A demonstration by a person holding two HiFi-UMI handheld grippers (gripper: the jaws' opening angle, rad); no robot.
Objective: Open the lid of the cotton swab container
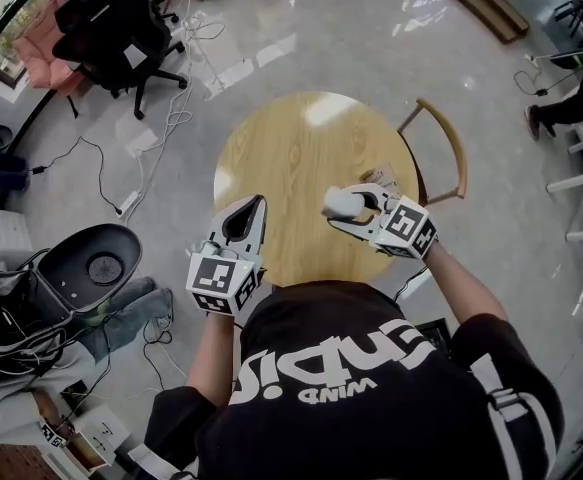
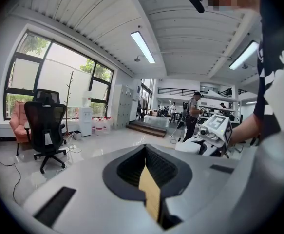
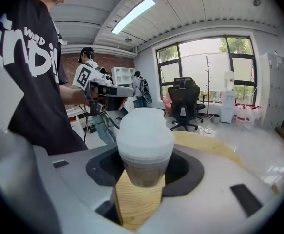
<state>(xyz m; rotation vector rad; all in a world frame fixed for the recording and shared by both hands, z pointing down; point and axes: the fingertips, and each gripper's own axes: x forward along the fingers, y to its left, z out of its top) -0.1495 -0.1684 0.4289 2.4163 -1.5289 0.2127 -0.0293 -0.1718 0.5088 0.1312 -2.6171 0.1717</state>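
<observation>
The cotton swab container is a small clear cup with a frosted white domed lid on it. My right gripper is shut on its body and holds it above the round wooden table, lid pointing left. In the right gripper view the container sits between the jaws of the right gripper. My left gripper hovers over the table's left front edge, shut and empty, a short way left of the lid. In the left gripper view the left gripper has its jaws together, and the right gripper shows beyond.
A wooden chair stands at the table's right side, and a small object lies on the table behind the right gripper. A black office chair, floor cables and a round black device stand to the left.
</observation>
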